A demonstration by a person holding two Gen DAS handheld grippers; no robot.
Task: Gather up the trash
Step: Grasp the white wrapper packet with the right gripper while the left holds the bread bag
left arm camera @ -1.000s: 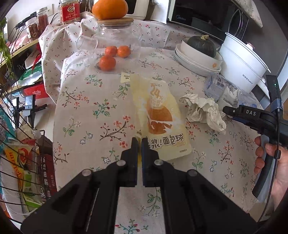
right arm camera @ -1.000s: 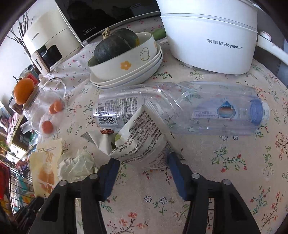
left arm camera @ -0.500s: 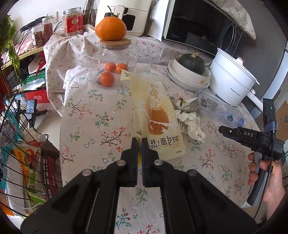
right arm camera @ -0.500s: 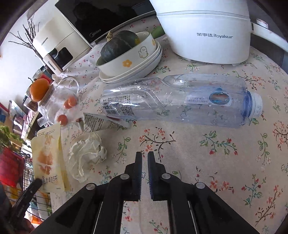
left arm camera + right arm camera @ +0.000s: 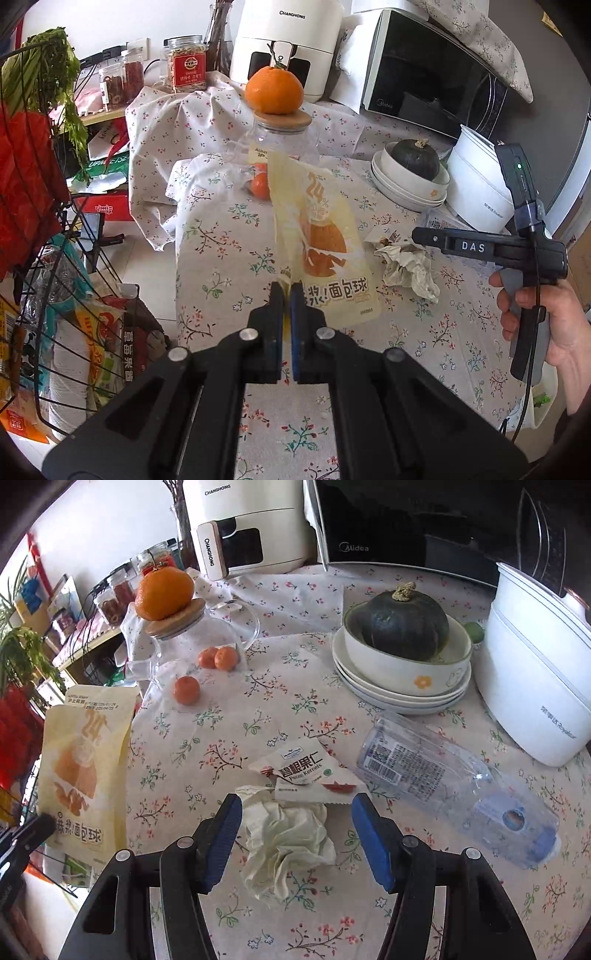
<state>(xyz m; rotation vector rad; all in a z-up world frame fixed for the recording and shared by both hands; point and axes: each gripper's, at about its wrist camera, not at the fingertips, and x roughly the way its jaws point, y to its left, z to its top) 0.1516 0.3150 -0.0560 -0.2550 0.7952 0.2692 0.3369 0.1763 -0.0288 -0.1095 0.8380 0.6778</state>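
Note:
My left gripper [image 5: 287,291] is shut on the bottom edge of a yellow snack bag [image 5: 322,236] and holds it lifted above the floral table; the bag also shows in the right wrist view [image 5: 83,764]. My right gripper [image 5: 295,812] is open and empty, its fingers on either side of a crumpled white tissue [image 5: 286,840]. Just beyond lies a small white pecan wrapper [image 5: 306,771]. An empty clear plastic bottle [image 5: 454,786] lies on its side to the right. The right gripper shows in the left wrist view [image 5: 417,234] above the tissue [image 5: 410,266].
A wire basket [image 5: 55,295] with packets stands left of the table. Stacked bowls with a dark squash [image 5: 404,627], a white cooker [image 5: 539,672], a glass jar topped by an orange [image 5: 164,590], small tangerines [image 5: 186,690], an air fryer and a microwave stand at the back.
My left gripper has raised the yellow bag off the table. My right gripper dropped the pecan wrapper, shut, drew back and left, and now stands open around the tissue.

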